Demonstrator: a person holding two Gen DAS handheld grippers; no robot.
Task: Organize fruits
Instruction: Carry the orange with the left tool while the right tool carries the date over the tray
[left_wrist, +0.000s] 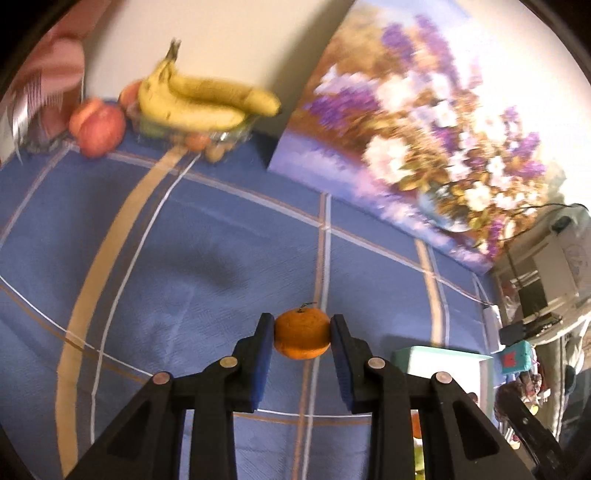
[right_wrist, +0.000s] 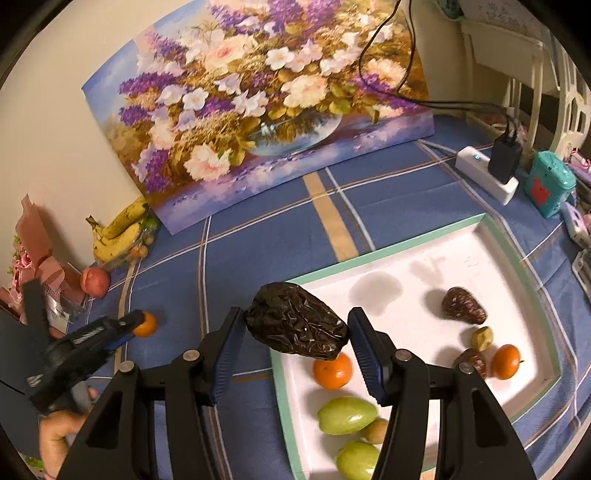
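Note:
My left gripper (left_wrist: 302, 325) is shut on a small orange mandarin (left_wrist: 302, 334), just above the blue checked tablecloth; it also shows in the right wrist view (right_wrist: 144, 324). My right gripper (right_wrist: 295, 317) is shut on a large dark wrinkled date (right_wrist: 295, 326), held over the left edge of the white tray (right_wrist: 517, 258). In the tray lie another mandarin (right_wrist: 332, 370), a third mandarin (right_wrist: 505, 362), two green fruits (right_wrist: 347, 415), two more dates (right_wrist: 463, 306) and small brownish fruits (right_wrist: 482, 338).
A bowl with bananas (left_wrist: 207, 99) and an apple (left_wrist: 99, 129) stand at the table's far left. A flower painting (right_wrist: 258, 96) leans on the wall. A power strip with charger (right_wrist: 487, 173) and a teal box (right_wrist: 548, 186) sit far right.

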